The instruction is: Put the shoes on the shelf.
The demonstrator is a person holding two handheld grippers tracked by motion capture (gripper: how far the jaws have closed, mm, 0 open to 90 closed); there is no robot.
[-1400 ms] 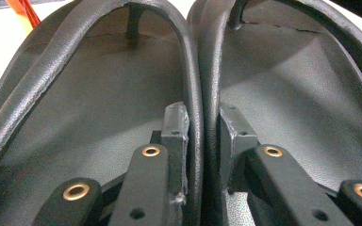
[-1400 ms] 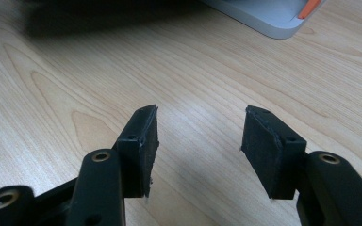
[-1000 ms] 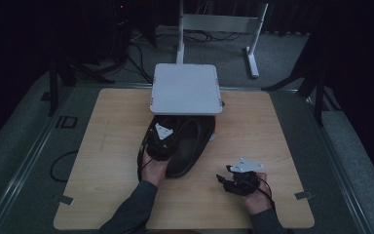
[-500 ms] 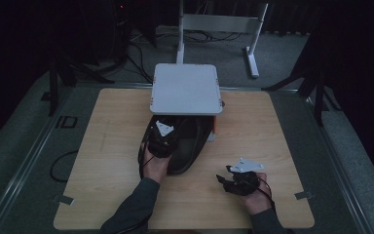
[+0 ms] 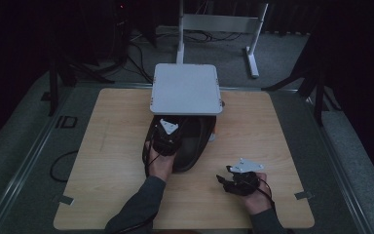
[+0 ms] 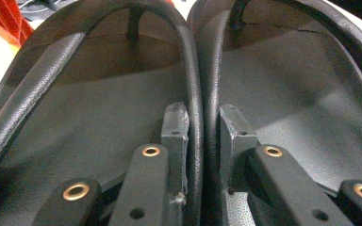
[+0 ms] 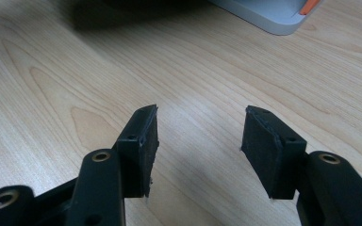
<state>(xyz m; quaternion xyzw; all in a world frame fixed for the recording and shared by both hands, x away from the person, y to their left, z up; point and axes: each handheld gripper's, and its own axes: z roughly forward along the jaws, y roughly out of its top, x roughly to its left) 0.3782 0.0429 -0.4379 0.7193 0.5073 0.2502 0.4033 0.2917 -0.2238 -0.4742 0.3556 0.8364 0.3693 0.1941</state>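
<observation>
So the left gripper (image 6: 202, 136) is clamped down on the inner edges of a pair of black sandals (image 6: 283, 84), pinching both rims together between its jaws. They're matte black with a pebbly leather look, thick rounded rims and toe-post straps at the top of the frame. In the high view the sandals (image 5: 195, 146) sit mid-frame on the wooden table (image 5: 107, 146), just below a white platform (image 5: 185, 87). The right gripper (image 7: 198, 141) hangs over bare wood at lower right, jaws spread wide, holding nothing.
</observation>
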